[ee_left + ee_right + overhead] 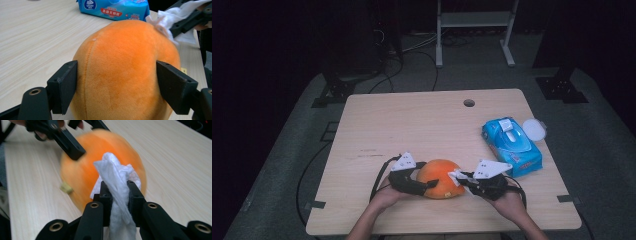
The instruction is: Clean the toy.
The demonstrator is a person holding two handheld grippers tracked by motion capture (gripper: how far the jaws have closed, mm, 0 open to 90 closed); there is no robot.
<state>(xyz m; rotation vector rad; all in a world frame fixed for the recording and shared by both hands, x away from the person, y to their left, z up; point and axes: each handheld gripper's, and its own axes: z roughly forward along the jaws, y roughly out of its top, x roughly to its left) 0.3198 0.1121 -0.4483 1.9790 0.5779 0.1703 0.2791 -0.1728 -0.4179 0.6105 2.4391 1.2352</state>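
Table (377, 125) bears one orange plush (439, 177), one wipe pack (512, 145).

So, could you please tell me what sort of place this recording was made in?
Probably a lab or recording studio: a lone wooden table with a cable hole, cables across grey floor, black-draped surroundings and a metal stand frame behind.

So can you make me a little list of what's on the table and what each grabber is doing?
table: light wood, with a round hole near the far edge
toy: orange plush ball, near the front edge
left gripper: jaws on both sides of the plush ball, pressing it
right gripper: shut on a white wipe, which touches the ball
wipes pack: blue, to the right, flap open
lid: round white, beside the pack
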